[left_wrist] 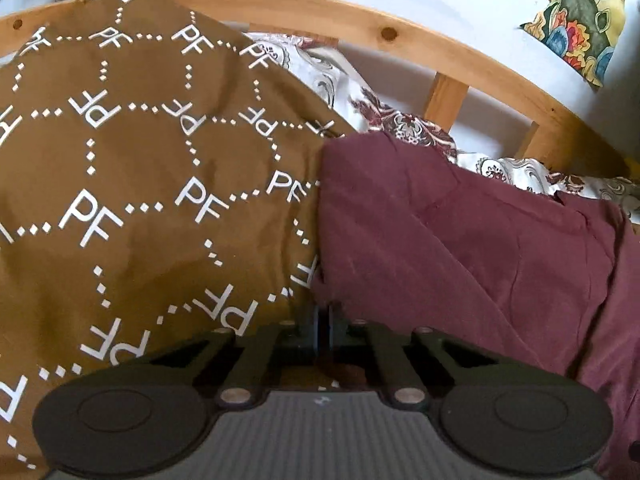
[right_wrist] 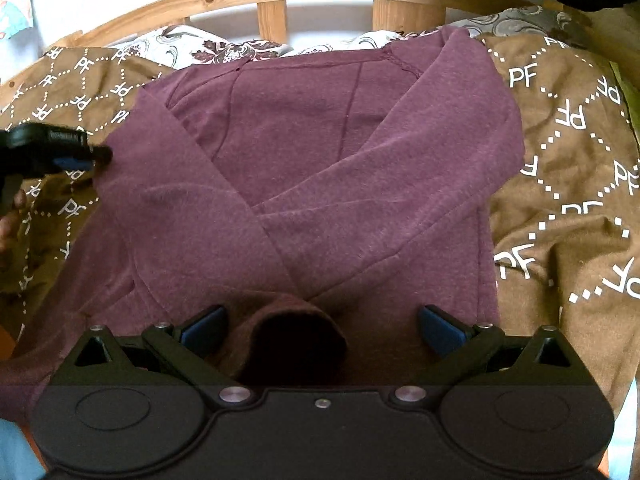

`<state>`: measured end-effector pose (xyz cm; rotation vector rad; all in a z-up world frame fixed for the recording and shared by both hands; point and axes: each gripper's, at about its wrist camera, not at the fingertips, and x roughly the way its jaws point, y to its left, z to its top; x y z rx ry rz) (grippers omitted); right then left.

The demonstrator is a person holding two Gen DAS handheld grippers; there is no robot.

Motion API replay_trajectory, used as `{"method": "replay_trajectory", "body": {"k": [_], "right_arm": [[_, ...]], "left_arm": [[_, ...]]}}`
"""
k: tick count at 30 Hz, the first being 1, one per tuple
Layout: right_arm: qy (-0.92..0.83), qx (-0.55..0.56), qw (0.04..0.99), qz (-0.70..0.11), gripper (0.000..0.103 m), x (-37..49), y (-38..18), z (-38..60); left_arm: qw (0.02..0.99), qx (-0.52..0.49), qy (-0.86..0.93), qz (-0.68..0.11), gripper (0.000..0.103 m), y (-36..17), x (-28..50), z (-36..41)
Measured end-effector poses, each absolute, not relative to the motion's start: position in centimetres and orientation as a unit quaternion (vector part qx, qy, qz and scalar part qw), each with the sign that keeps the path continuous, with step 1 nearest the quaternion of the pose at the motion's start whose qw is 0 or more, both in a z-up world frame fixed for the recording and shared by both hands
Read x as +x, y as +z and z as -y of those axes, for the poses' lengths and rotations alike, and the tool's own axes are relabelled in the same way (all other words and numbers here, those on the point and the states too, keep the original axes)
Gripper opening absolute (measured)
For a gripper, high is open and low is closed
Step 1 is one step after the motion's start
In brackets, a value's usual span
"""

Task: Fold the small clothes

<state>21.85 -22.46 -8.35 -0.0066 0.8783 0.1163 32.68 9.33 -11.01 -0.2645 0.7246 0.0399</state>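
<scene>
Left gripper (left_wrist: 323, 314): jaws together at the maroon sweater's (right_wrist: 304, 152) nine-o'clock edge.
Right gripper (right_wrist: 322, 326): wide, cuff (right_wrist: 298, 330) between, untouched.
Right view only: both sleeves crossed.

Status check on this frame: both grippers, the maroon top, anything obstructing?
Left gripper shut at the maroon top's side edge. Right gripper open over a cuff. Sleeves crossed, top flat on brown blanket. Nothing in the way.
</scene>
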Motion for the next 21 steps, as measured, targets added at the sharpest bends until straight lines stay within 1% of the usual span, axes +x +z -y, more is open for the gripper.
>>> {"method": "replay_trajectory", "body": {"k": [5,11,13,14,15,16,18,21], "right_arm": [[0.055,-0.005,0.904,-0.424,0.102,21.9,-8.2,22.2],[0.058,-0.004,0.903,-0.425,0.102,21.8,-8.1,22.1],[0.058,-0.008,0.903,-0.426,0.102,21.9,-8.1,22.0],[0.058,-0.009,0.903,-0.426,0.102,21.9,-8.1,22.0],[0.057,-0.009,0.903,-0.425,0.102,21.9,-8.1,21.9],[0.056,-0.008,0.903,-0.425,0.102,21.9,-8.1,22.0],[0.056,-0.005,0.905,-0.421,0.102,21.8,-8.0,22.0],[0.055,0.000,0.910,-0.410,0.102,21.6,-7.7,22.2]], "left_arm": [[0.934,-0.123,0.053,-0.331,0.000,-9.9,31.9,-9.2],[0.923,-0.129,0.067,-0.356,0.001,-10.8,32.5,-9.6],[0.919,-0.144,0.065,-0.360,0.004,-10.8,32.6,-9.9],[0.917,-0.150,0.066,-0.363,0.008,-10.7,32.6,-10.1],[0.916,-0.153,0.070,-0.365,0.016,-10.5,32.5,-10.2],[0.914,-0.153,0.076,-0.367,0.022,-10.4,32.3,-10.3],[0.912,-0.152,0.093,-0.370,0.055,-10.0,31.9,-10.6],[0.914,-0.162,0.108,-0.357,0.073,-9.1,30.5,-11.1]]}}
